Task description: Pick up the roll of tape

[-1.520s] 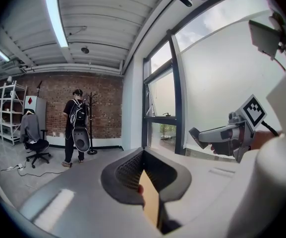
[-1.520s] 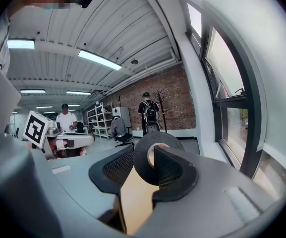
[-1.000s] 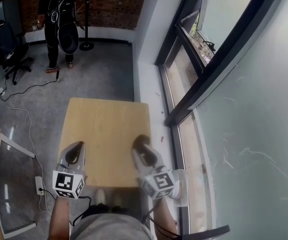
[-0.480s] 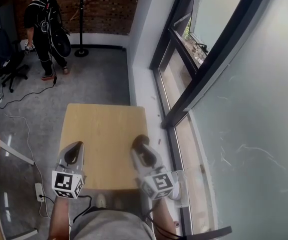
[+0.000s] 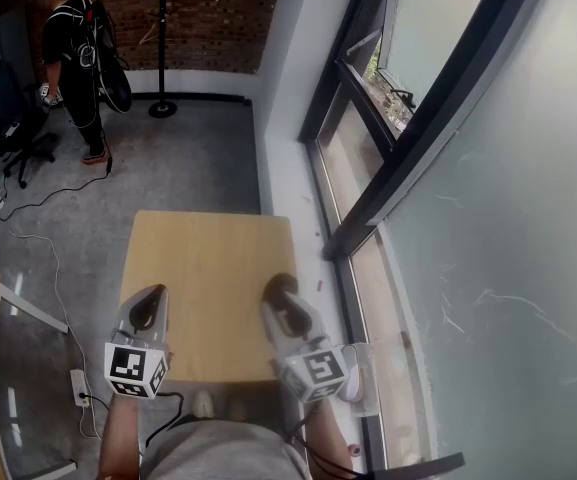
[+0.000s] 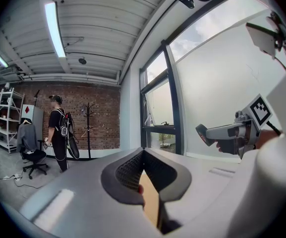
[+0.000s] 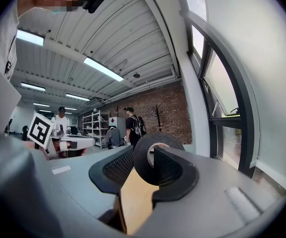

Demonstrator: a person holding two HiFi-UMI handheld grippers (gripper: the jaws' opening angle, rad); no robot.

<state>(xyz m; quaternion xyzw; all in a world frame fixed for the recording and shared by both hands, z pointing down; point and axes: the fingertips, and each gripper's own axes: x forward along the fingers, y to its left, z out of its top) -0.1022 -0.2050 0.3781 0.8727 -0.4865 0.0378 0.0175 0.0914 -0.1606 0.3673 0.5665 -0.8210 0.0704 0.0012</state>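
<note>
Right tongs (image 7: pixel 145 157) clamped on the black roll of tape (image 7: pixel 140 166). The roll stands upright between the pads, carried level over the wooden counter (image 5: pixel 208 258); the pick-up looks done. Left tongs (image 6: pixel 143 155) closed on nothing, parked alongside, probably just keeping clear.

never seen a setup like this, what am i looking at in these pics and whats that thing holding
No robot here: a person holds a two-fingered gripper in each hand, above a small wooden table. The head view comes from a camera on the person's head, looking down; the two gripper views come from cameras riding on each gripper, looking along its fingers. The right gripper is shut on a black roll of tape. The left gripper is shut and empty. Nothing else lies on the table that I can see.
</note>
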